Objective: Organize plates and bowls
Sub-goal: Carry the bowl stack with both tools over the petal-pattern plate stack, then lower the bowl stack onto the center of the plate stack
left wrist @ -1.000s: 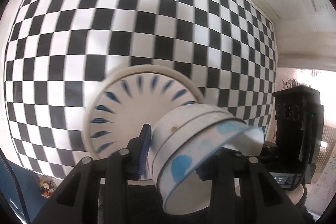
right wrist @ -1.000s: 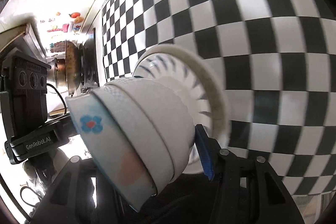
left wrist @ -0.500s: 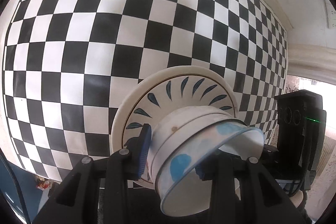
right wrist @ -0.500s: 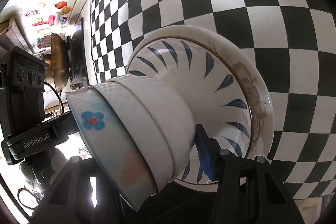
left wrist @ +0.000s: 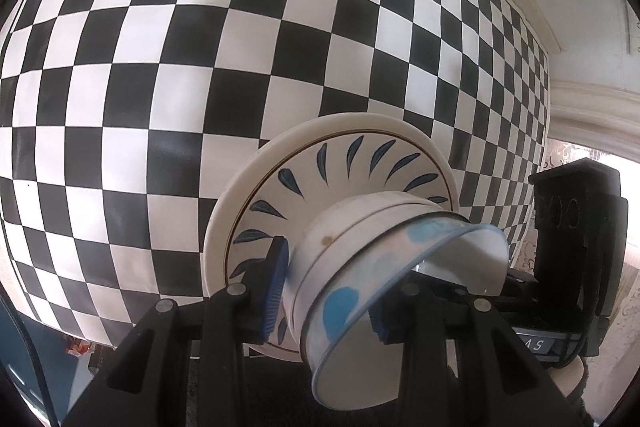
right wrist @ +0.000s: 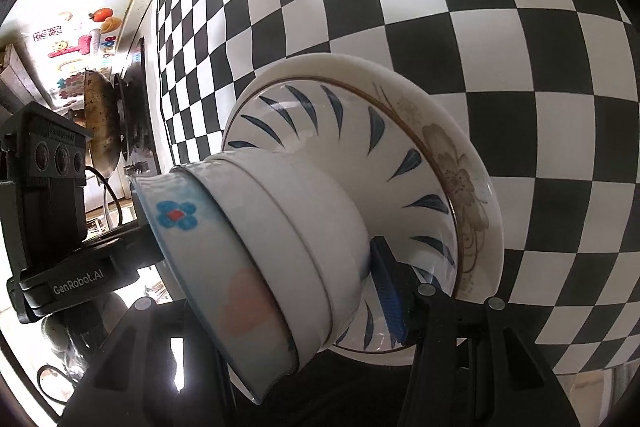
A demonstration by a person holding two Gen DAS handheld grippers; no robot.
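The nested bowls (left wrist: 360, 267) were clamped at opposite sides by the left claw (left wrist: 324, 283) and right claw (right wrist: 260, 307), just ahead of them a plate (right wrist: 460, 163) on the checkered tabletop (left wrist: 160, 67); uneven pull could have tipped the stack; glazed walls might have slipped.

A home kitchen, by the look of it: a blackened wok (right wrist: 100, 123) sits on a burner (right wrist: 134, 107) at the far edge of a black-and-white checkered worktop (right wrist: 500, 7), with colourful fruit and cartoon stickers (right wrist: 80, 39) on the wall behind.
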